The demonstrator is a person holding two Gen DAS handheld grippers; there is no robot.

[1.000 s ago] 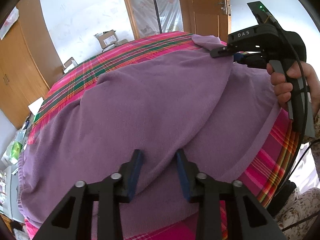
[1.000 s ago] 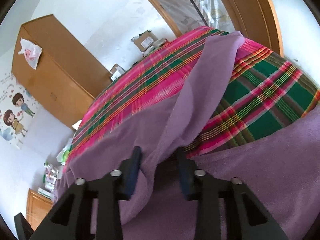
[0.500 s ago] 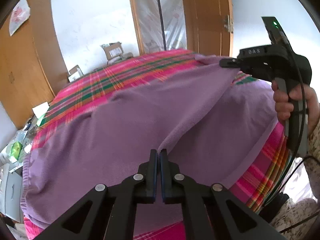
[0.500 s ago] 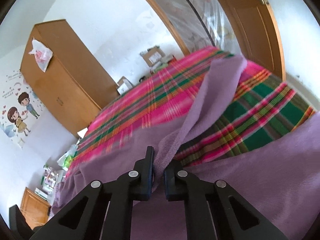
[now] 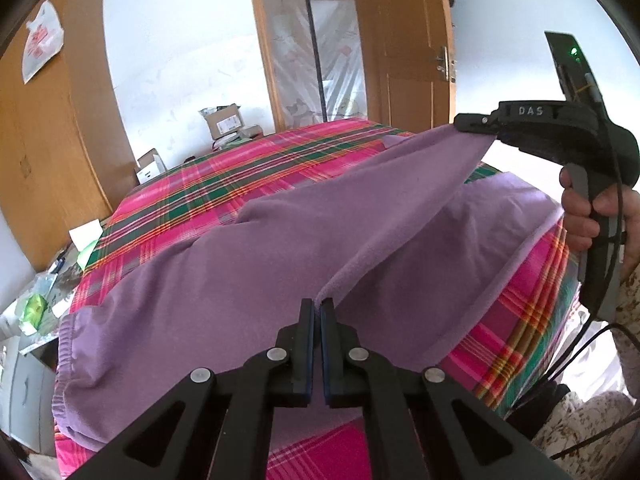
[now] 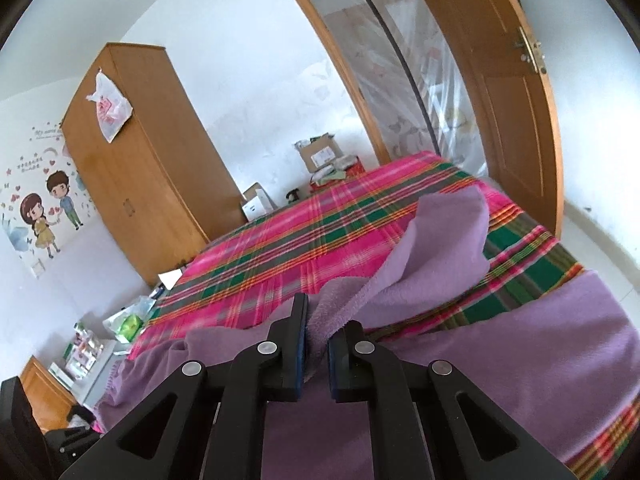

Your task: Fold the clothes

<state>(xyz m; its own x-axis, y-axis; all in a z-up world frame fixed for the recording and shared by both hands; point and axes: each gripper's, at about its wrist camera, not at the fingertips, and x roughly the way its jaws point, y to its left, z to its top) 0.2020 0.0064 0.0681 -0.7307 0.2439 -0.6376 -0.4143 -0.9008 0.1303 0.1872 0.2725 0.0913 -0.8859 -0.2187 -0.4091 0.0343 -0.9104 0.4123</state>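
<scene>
Mostly spread flat, the purple garment [image 5: 224, 280] lies on the plaid bedspread [image 5: 256, 172], with one edge raised off it into a taut ridge. The near end of that ridge runs straight into the left gripper [image 5: 317, 312], whose jaws are pressed together on a thin fold. Its far end, ahead and to the right, is pinched by the right gripper [image 6: 318, 336], narrow jaws clamped on a thicker bunch of fabric. A hand [image 5: 596, 216] grasps that gripper's handle. Beyond the bed stand a wooden wardrobe [image 6: 140, 168] and a door [image 6: 504, 92].
</scene>
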